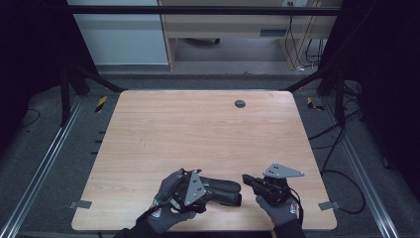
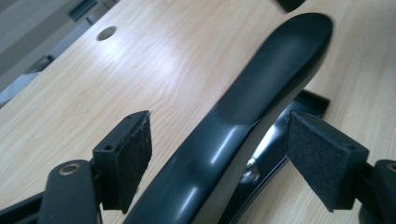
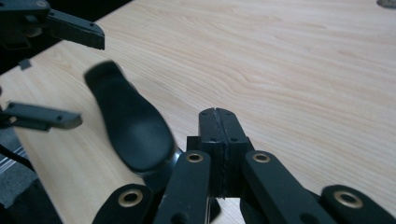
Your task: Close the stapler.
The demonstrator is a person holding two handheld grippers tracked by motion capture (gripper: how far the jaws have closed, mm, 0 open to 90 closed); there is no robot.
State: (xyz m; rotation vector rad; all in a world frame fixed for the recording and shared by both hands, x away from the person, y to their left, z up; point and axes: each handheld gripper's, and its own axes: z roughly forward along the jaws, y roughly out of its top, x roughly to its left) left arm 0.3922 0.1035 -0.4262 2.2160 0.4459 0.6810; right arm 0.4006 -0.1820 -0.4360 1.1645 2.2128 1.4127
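A black stapler (image 1: 225,191) lies near the table's front edge, its long top arm (image 2: 261,88) running away between the jaws of my left gripper (image 1: 210,192). The left gripper's felt pads (image 2: 128,156) stand apart on either side of the stapler, and bare wood shows between the left pad and the arm. My right gripper (image 3: 218,114) is shut with nothing between its pads. It hangs just right of the stapler's end (image 3: 133,126) and points at it, tips (image 1: 246,177) toward the left. Gloved hands hold both grippers.
The wooden table (image 1: 198,129) has a round cable hole (image 1: 239,103) near its far edge. Metal rails run along both sides on the floor, and cables (image 1: 341,168) lie at the right. A desk and a wall stand beyond the table.
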